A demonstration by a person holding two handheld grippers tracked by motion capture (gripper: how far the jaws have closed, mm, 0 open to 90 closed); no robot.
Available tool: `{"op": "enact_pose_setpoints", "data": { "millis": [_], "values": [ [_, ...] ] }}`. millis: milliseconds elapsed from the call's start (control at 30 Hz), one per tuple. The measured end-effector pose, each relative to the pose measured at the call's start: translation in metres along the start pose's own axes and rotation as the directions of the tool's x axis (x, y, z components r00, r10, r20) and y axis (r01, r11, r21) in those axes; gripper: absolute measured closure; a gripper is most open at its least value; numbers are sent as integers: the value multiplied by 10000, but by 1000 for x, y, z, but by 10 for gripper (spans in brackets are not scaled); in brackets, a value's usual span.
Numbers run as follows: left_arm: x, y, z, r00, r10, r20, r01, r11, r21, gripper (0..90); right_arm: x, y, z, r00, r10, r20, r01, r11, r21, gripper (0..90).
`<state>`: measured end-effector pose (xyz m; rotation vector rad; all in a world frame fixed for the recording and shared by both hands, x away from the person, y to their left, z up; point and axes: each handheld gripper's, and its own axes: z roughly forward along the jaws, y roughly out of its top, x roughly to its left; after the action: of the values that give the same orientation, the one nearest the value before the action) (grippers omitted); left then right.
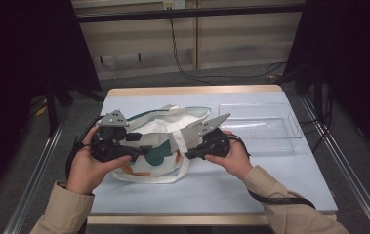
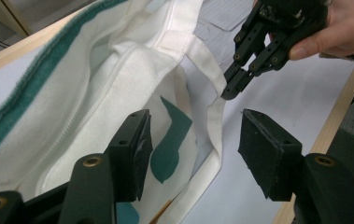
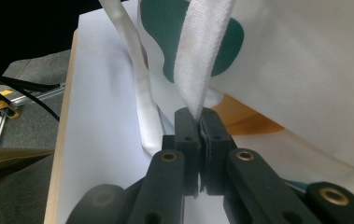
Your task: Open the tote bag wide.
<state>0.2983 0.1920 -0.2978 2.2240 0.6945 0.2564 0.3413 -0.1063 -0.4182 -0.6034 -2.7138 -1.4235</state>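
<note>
The right gripper view shows what the high view blurs: the right gripper [image 3: 198, 122] has its jaws pinched tight on a white woven strap [image 3: 202, 56] of the canvas tote bag [image 1: 165, 141]. In the left gripper view, the left gripper [image 2: 194, 140] stands about half open, with the bag's hem and teal print between its pads, untouched. The clear plastic tray [image 1: 260, 122] beyond the right gripper is faint.
</note>
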Motion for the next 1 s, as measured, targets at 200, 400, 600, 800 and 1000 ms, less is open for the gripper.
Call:
{"op": "enact_pose_setpoints", "data": {
  "millis": [200,400,600,800,1000],
  "values": [
    [6,9,-3,9999,-55,-90,53,9997,-234,431,1,-1,0,9999,-60,-88,61,9999,119,872],
    [18,16,3,9993,-285,-241,284,9996,-62,442,3,-5,-1,9999,-72,-145,74,9998,162,872],
    [29,20,3,9979,-504,-415,502,9987,-47,449,2,-8,-2,9998,-118,-130,121,9997,214,872],
    [40,21,5,9964,-674,-506,665,9976,-207,465,3,-10,-4,9997,-104,-226,110,9995,287,873],
    [43,24,1,9963,-587,-627,572,9981,-245,461,5,-12,-4,9996,-91,-276,99,9995,294,873]
  ]
}}
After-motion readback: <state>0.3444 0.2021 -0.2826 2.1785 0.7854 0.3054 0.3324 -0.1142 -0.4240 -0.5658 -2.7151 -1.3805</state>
